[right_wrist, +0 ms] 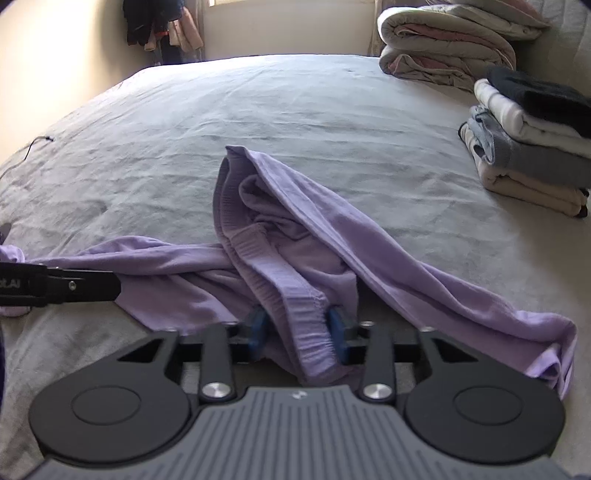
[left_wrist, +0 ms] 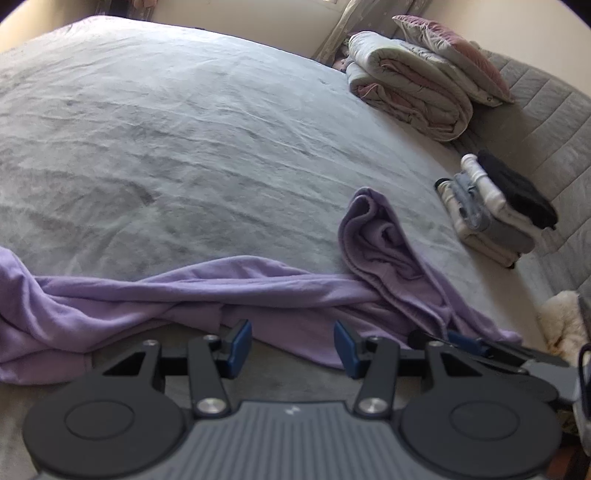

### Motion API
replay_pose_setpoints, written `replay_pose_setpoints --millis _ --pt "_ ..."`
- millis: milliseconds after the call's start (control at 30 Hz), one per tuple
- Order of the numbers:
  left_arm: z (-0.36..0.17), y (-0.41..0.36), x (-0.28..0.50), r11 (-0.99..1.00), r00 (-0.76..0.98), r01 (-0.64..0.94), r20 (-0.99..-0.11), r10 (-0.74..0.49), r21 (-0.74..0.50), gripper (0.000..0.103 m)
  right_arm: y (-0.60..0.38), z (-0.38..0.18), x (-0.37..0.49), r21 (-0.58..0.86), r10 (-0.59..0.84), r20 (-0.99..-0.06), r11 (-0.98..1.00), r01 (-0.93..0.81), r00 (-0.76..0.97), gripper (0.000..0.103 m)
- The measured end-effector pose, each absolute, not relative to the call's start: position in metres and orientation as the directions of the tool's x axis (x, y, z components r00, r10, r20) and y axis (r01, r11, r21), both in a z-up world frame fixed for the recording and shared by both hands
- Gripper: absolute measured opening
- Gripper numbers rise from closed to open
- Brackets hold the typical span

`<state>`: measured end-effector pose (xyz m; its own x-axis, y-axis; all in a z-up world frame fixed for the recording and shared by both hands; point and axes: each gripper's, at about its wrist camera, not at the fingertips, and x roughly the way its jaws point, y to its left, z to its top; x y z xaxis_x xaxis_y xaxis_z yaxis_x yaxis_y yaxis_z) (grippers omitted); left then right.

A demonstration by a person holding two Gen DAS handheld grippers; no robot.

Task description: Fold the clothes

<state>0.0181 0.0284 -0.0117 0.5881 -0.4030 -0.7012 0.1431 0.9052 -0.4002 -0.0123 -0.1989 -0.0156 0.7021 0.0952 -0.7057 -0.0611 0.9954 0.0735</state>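
A lilac garment (right_wrist: 295, 229) lies crumpled along the near edge of the grey bed (right_wrist: 258, 110), its ribbed waistband running toward me. My right gripper (right_wrist: 297, 332) is shut on that waistband, and the band fills the gap between the blue pads (right_wrist: 338, 334). In the left wrist view the same garment (left_wrist: 258, 284) stretches across the near side. My left gripper (left_wrist: 292, 347) stands open over the garment's lower edge. Cloth lies between its fingertips, but neither pad touches it. The left gripper's black finger (right_wrist: 74, 286) shows at the far left of the right wrist view.
A stack of folded clothes (right_wrist: 532, 147) sits at the bed's right side, with rolled quilts (right_wrist: 443, 44) behind it. Clothes hang in the far corner (right_wrist: 162, 26). A thin cable (right_wrist: 33, 147) lies on the left of the sheet. A quilted headboard (left_wrist: 546, 122) borders the right.
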Motion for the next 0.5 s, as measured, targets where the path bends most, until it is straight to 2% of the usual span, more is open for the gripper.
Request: replay_pose_setpoints --millis 67,200,400,467,500 --pt "-0.012 0.030 0.018 0.881 0.580 0.152 -0.682 -0.446 -0.447 0.050 -0.206 -0.012 -0.015 0.119 0.119 -0.695 0.992 -0.049 0.709 0.020" --pt "-0.012 0.028 0.017 0.837 0.565 0.175 -0.644 -0.516 -0.518 0.050 -0.216 0.000 -0.023 0.264 0.227 -0.669 0.963 -0.058 0.708 0.020" --pt "-0.013 0.026 0.017 0.763 0.528 0.201 -0.588 -0.613 -0.614 0.051 -0.208 0.007 -0.033 0.448 0.442 -0.630 0.878 -0.166 0.638 0.019" --pt "-0.014 0.026 0.017 0.736 0.515 0.204 -0.568 -0.642 -0.646 0.051 -0.201 0.007 -0.035 0.500 0.513 -0.618 0.841 -0.205 0.596 0.011" --pt "-0.015 0.026 0.018 0.726 0.509 0.204 -0.563 -0.652 -0.657 0.051 -0.197 0.007 -0.037 0.516 0.540 -0.613 0.827 -0.225 0.577 0.011"
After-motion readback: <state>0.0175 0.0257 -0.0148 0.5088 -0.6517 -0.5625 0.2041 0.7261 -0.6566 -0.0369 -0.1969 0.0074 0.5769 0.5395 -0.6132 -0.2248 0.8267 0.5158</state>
